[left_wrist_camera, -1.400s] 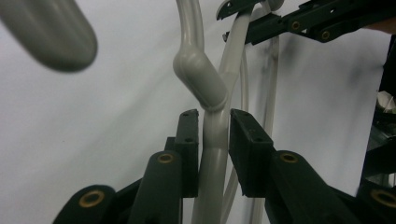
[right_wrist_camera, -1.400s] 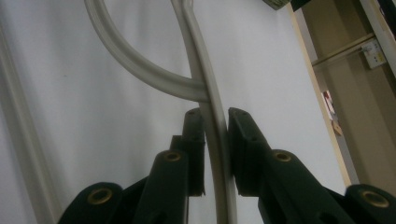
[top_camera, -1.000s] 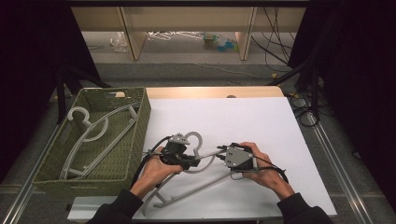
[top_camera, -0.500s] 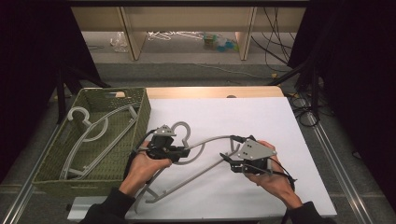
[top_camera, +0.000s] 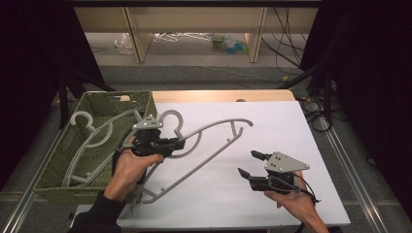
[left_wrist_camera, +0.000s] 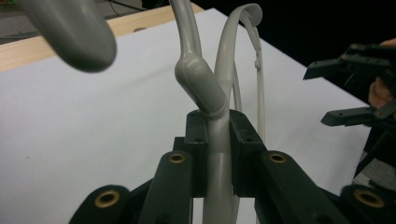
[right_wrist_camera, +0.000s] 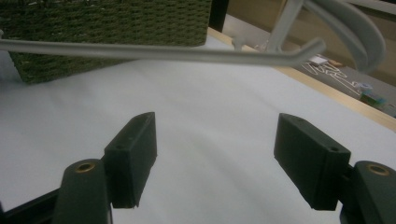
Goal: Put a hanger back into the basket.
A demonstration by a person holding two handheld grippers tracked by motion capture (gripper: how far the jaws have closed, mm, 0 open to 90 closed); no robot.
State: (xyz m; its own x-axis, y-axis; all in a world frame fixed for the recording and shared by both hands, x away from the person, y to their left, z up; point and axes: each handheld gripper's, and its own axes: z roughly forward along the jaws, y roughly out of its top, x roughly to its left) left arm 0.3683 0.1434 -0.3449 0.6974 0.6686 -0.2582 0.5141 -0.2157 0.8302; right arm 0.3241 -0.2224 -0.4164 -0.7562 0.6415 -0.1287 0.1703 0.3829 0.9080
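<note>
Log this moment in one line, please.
left tongs: shut on grey hanger neck | right tongs: open, holding nothing | second hanger: in green basket

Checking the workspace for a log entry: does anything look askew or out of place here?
One grey hanger is askew: the left gripper is clamped on its neck, so it slants across the white table, its lower end at the green basket. Another hanger lies in that basket. The right gripper is open, holding nothing.

Grey plastic hanger (top_camera: 209, 141) lifted aslant over the white table, beside the green basket (top_camera: 58, 165).
</note>
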